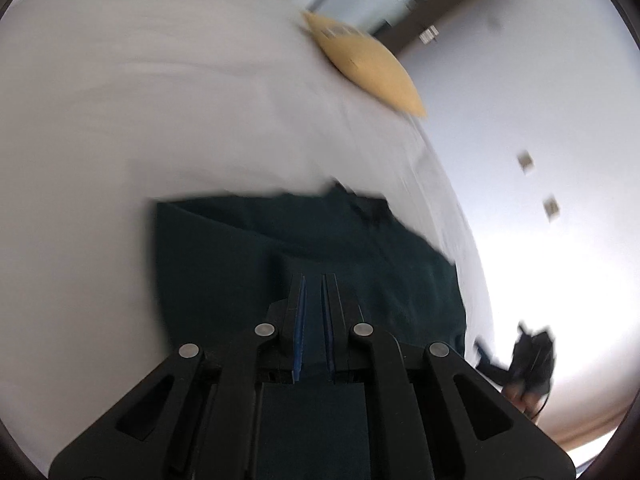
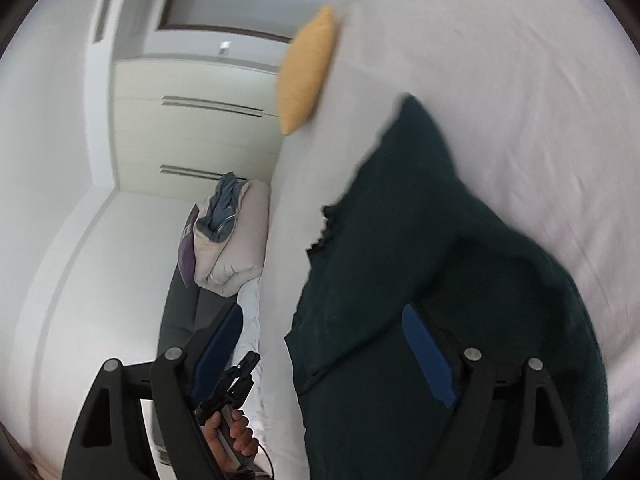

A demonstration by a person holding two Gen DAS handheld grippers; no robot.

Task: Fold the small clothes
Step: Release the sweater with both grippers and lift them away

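A dark green garment (image 1: 320, 240) lies on the white bed sheet (image 1: 160, 100), close to the bed's edge. My left gripper (image 1: 314, 280) hovers over it, its blue pads (image 1: 299, 320) almost touching. Only the garment below shows in the thin gap, and I see no cloth pinched. In the right wrist view the same garment (image 2: 440, 260) fills the lower right. My right gripper (image 2: 322, 312) stands wide open at its near edge. One blue pad (image 2: 428, 356) is over the cloth and the other pad (image 2: 222, 340) is off it, neither pressing.
A yellow cushion (image 1: 368, 64) (image 2: 308, 68) rests on the bed beyond the garment. A bundle of pale and blue bedding (image 2: 228, 240) sits on a dark seat (image 2: 180, 304) beside the bed. White cupboards (image 2: 192, 120) stand behind. A hand (image 2: 234, 432) holds the left gripper.
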